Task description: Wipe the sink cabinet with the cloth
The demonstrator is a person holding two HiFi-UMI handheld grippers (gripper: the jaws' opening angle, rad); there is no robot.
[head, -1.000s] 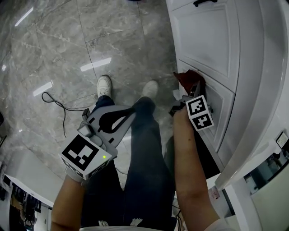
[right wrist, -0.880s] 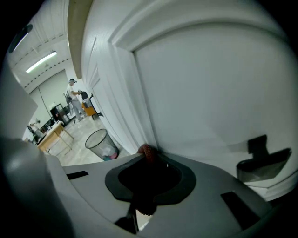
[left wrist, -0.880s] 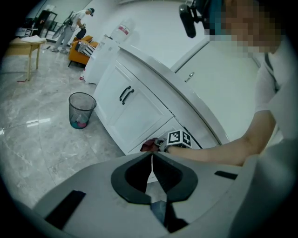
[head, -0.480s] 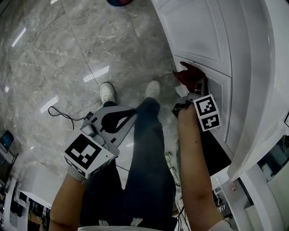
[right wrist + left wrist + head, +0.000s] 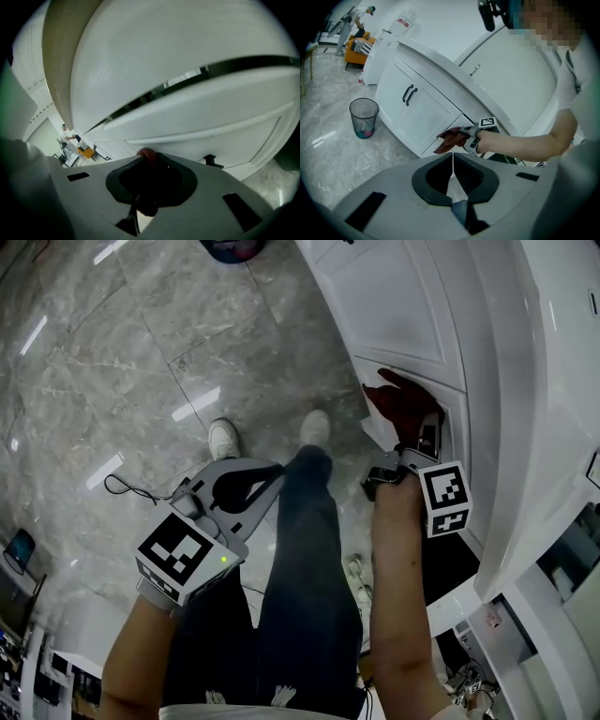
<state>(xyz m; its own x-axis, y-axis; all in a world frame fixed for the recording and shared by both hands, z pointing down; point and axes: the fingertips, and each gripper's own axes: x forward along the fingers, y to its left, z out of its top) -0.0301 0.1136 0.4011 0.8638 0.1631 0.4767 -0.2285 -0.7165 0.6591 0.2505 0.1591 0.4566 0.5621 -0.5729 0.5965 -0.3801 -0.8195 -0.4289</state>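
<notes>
The dark red cloth [image 5: 394, 401] is pinched in my right gripper [image 5: 418, 432], which presses it against a white panelled door of the sink cabinet [image 5: 403, 306]. In the left gripper view the cloth [image 5: 450, 139] hangs from the right gripper [image 5: 465, 136] at the cabinet door [image 5: 426, 117]. In the right gripper view the cloth [image 5: 149, 157] fills the jaws, close to the cabinet front [image 5: 197, 108]. My left gripper [image 5: 248, 486] hangs shut and empty over the floor, left of the person's leg; its jaws [image 5: 452, 161] meet tip to tip.
A grey marble floor [image 5: 141, 352] lies below, with a black cable [image 5: 127, 488] at the left. A mesh waste bin [image 5: 363, 117] stands on the floor left of the cabinet. The white countertop edge [image 5: 553, 409] overhangs at the right. The person's white shoes [image 5: 223, 438] stand near the cabinet base.
My right gripper with the cloth has shifted slightly along the cabinet door, further right in the head view. The left gripper has stayed put, shut.
</notes>
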